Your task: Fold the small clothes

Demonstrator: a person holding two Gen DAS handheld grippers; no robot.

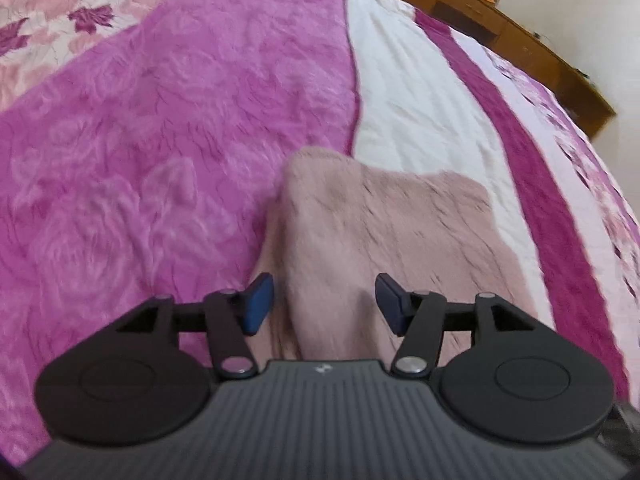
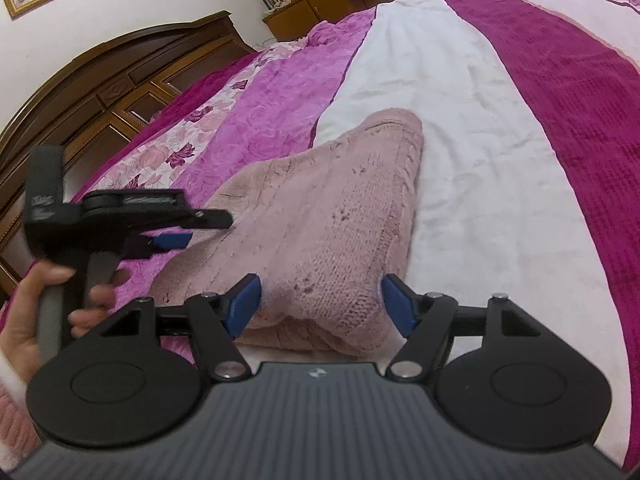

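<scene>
A small dusty-pink knitted garment [image 2: 328, 216] lies folded on the bed, across the pink and white stripes; it also shows in the left wrist view [image 1: 384, 232]. My left gripper [image 1: 325, 304] is open, its blue pads on either side of the garment's near edge, not closed on it. My right gripper [image 2: 320, 304] is open too, its pads straddling the garment's near corner. The left gripper [image 2: 176, 236], held in a hand, also shows in the right wrist view at the garment's left edge.
The bedspread [image 1: 160, 140] has magenta, white and floral stripes. A dark wooden headboard [image 2: 100, 96] stands at the left. A wooden cabinet [image 2: 320, 4] with books is beyond the bed. A wooden dresser [image 1: 520, 36] runs along the far side.
</scene>
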